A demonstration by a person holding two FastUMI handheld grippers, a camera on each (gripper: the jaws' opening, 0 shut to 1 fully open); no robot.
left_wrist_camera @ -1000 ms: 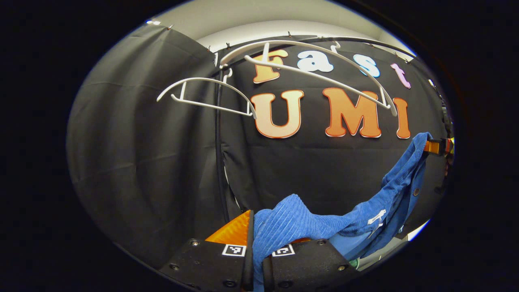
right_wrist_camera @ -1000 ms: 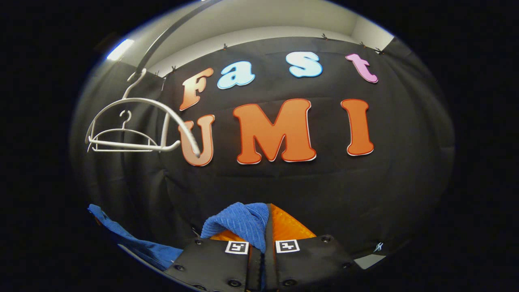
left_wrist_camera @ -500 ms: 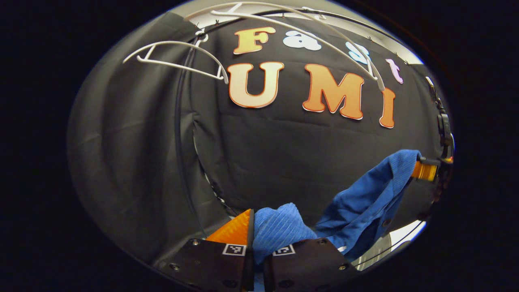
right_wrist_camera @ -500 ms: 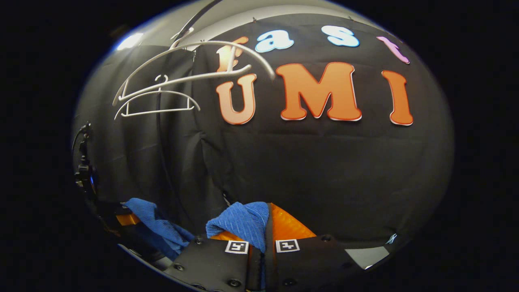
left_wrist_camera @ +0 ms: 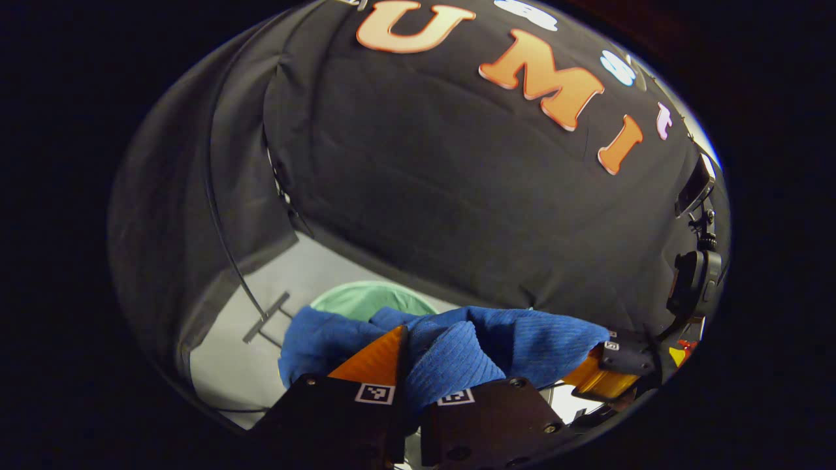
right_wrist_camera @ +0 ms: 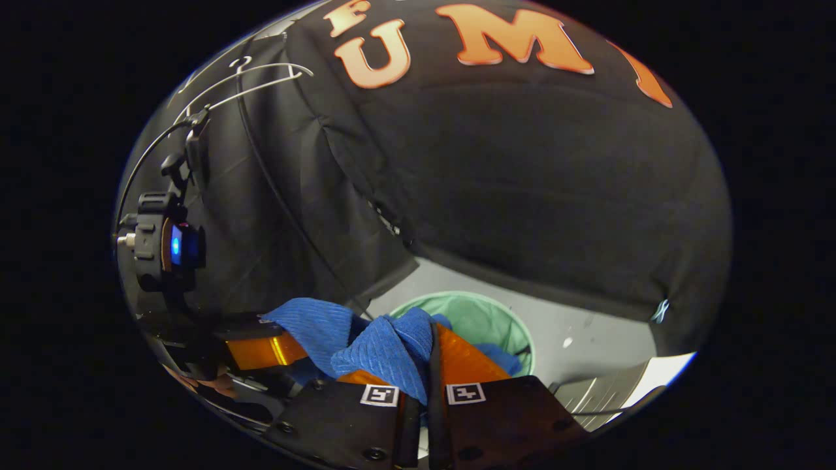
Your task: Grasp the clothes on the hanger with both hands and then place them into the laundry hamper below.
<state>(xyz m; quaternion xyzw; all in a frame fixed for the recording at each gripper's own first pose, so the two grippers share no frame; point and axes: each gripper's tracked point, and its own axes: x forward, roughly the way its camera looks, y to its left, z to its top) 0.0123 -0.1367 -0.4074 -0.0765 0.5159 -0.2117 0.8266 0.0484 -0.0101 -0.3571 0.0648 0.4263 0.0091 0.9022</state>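
Above the hamper (left_wrist_camera: 372,299), left gripper view: left gripper (left_wrist_camera: 410,365) at bottom centre, fingers pressed together on a fold of the blue garment (left_wrist_camera: 522,336), cloth bulging up between them. Garment spreads left as a loose flap over the hamper's near rim and runs right as a taut band to the right gripper (left_wrist_camera: 604,375), seen at the far right edge, where the cloth end meets its fingers. Hamper is pale green, round, standing on the grey floor (left_wrist_camera: 222,365) directly beyond the cloth. A thin rack pole (left_wrist_camera: 225,228) runs down to a foot on the floor at left.

Right gripper view: left gripper (right_wrist_camera: 261,349) at left edge, camera mount above it, blue cloth (right_wrist_camera: 313,326) draped off its fingers. White hangers (right_wrist_camera: 251,78) high at upper left, bare. Centre bottom: the right gripper (right_wrist_camera: 428,375) clamped shut on a bunched fold of the garment, cloth pinched in the narrow seam between both fingers. Hamper (right_wrist_camera: 480,320) open just beyond and to the right, some blue cloth already hanging inside its mouth.
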